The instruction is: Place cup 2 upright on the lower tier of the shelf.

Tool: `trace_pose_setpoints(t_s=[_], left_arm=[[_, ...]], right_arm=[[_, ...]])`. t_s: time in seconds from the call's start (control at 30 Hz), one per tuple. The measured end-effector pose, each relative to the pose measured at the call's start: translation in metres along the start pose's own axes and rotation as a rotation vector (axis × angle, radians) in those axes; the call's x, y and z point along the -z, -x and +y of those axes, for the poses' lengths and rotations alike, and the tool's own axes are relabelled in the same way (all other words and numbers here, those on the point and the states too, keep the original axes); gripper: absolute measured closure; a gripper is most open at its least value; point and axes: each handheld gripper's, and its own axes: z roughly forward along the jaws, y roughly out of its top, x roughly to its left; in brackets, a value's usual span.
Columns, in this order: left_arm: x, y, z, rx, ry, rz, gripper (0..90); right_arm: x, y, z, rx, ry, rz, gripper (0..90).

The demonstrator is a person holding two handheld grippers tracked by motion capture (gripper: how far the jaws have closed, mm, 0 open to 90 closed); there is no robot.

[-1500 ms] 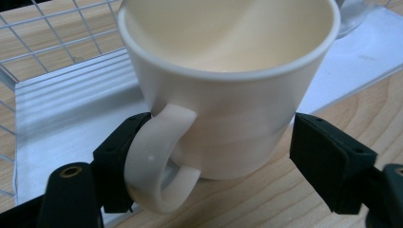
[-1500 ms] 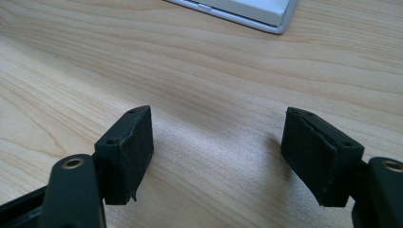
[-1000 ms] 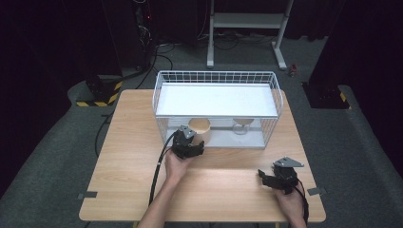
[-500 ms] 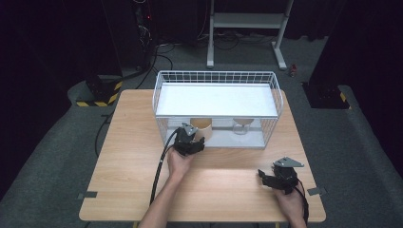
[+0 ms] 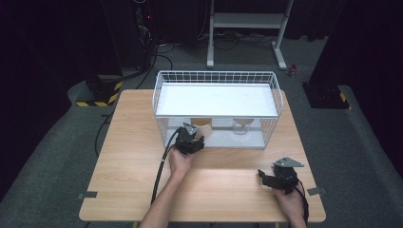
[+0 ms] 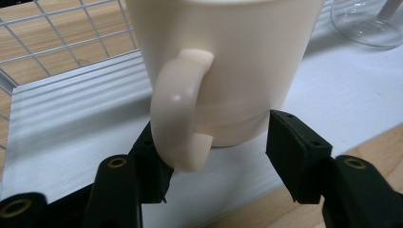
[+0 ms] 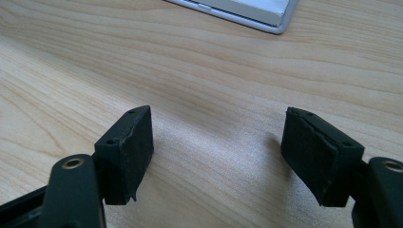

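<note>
dark room, grey carpet floor point(image 5: 57, 156), white metal stand point(image 5: 247, 21)

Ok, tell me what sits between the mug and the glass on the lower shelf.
Nothing. In the high view, the stretch of white shelf between the mug and the glass is bare; the left gripper is shut on the mug's base.

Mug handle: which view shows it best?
The left gripper view: the mug handle sits large and sharp, facing the camera between the left gripper fingers, which press the mug low down. The high view gives the mug small behind rack wires. The right gripper view looks at bare tabletop.
</note>
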Motion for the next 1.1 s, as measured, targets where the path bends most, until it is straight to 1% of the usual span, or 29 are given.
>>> trace_pose_setpoints(t_s=[0.03,0.07,0.1,0.13,0.17,0.2,0.23,0.3,0.37,0.4,0.43,0.47,0.57,0.6,0.63,0.67,0.7,0.77,0.8,0.83,0.87,0.9,0.93,0.97,1.0,1.07,1.1], left_arm=[[-0.001,0.0,0.0,0.005,-0.001,-0.003,44.4],[-0.002,-0.001,0.001,-0.022,-0.008,0.014,44.6],[-0.004,0.0,0.002,-0.027,-0.013,0.016,44.9],[-0.005,0.0,0.004,-0.039,-0.026,0.022,45.2],[-0.006,0.001,0.004,-0.026,-0.03,0.019,45.6],[-0.006,0.001,0.006,-0.033,-0.036,0.033,45.8],[-0.007,0.002,0.007,-0.028,-0.034,0.023,46.1],[-0.009,0.001,0.007,-0.024,-0.038,0.02,46.4],[-0.011,0.001,0.007,-0.024,-0.043,0.02,47.1],[-0.012,0.001,0.007,-0.021,-0.042,0.03,47.4],[-0.012,0.001,0.006,-0.009,-0.042,0.019,47.7],[-0.013,0.0,0.007,-0.02,-0.037,0.027,47.9],[-0.014,0.0,0.006,-0.02,-0.037,0.025,47.8],[-0.014,-0.001,0.006,-0.022,-0.04,0.016,46.3],[-0.014,-0.002,0.006,-0.019,-0.044,0.012,42.0],[-0.014,-0.002,0.005,-0.005,-0.047,0.004,37.1],[-0.013,-0.002,0.005,0.014,-0.051,-0.02,33.6],[-0.011,-0.003,0.004,0.019,-0.041,-0.026,27.5],[-0.009,-0.005,0.004,-0.002,-0.041,-0.021,26.3],[-0.008,-0.004,0.004,0.02,-0.04,-0.037,24.6],[-0.006,-0.006,0.004,0.002,-0.04,-0.029,23.7],[-0.005,-0.005,0.003,0.017,-0.045,-0.044,22.9],[-0.003,-0.006,0.003,0.0,-0.044,-0.039,22.8],[-0.002,-0.006,0.002,0.016,-0.043,-0.041,22.8],[0.0,-0.006,0.001,0.014,-0.042,-0.052,22.6],[0.003,-0.009,0.0,0.003,-0.036,-0.037,22.0],[0.004,-0.009,0.0,0.001,-0.029,-0.041,22.0]], right_arm=[[0.0,0.0,0.0,-0.001,0.0,-0.001,26.3],[0.0,0.0,0.0,-0.002,-0.001,0.0,26.3],[0.0,0.0,0.0,-0.003,-0.001,0.0,26.2],[0.0,0.0,0.0,-0.007,-0.002,0.0,26.2],[0.0,0.0,0.0,-0.003,-0.001,0.0,26.2],[0.0,0.0,0.0,-0.006,-0.002,0.0,26.2],[0.0,0.0,0.0,-0.003,-0.001,-0.001,26.3],[0.0,0.0,0.0,-0.006,-0.001,-0.001,26.3],[0.0,0.0,0.0,-0.007,-0.002,0.0,26.2],[0.0,0.0,0.0,-0.006,-0.002,-0.001,26.2],[0.0,0.0,0.0,-0.007,-0.002,0.0,26.2],[0.0,0.0,0.0,-0.007,-0.002,0.0,26.2],[0.0,0.0,0.0,-0.006,-0.002,0.0,26.2],[0.0,0.0,0.0,-0.007,-0.002,0.0,26.2],[0.0,0.0,0.0,-0.007,-0.002,0.0,26.3],[0.0,0.0,0.0,-0.006,-0.002,0.0,26.2],[0.0,0.0,0.0,-0.007,-0.002,0.0,26.2],[0.0,0.0,0.0,-0.007,-0.002,0.0,26.2],[0.0,0.0,0.0,-0.006,-0.002,0.0,26.2],[0.0,0.0,0.0,-0.007,-0.002,0.0,26.2],[0.0,0.0,0.0,-0.007,-0.002,0.0,26.2],[0.0,0.0,0.0,-0.003,-0.001,-0.001,26.2],[0.0,0.0,0.0,-0.003,-0.001,0.0,26.2],[0.0,0.0,0.0,-0.003,-0.001,0.0,26.2],[0.0,0.0,0.0,-0.003,-0.001,-0.001,26.2],[0.0,0.0,0.0,-0.006,-0.002,0.0,26.2],[0.0,0.0,0.0,-0.007,-0.002,0.0,26.3]])
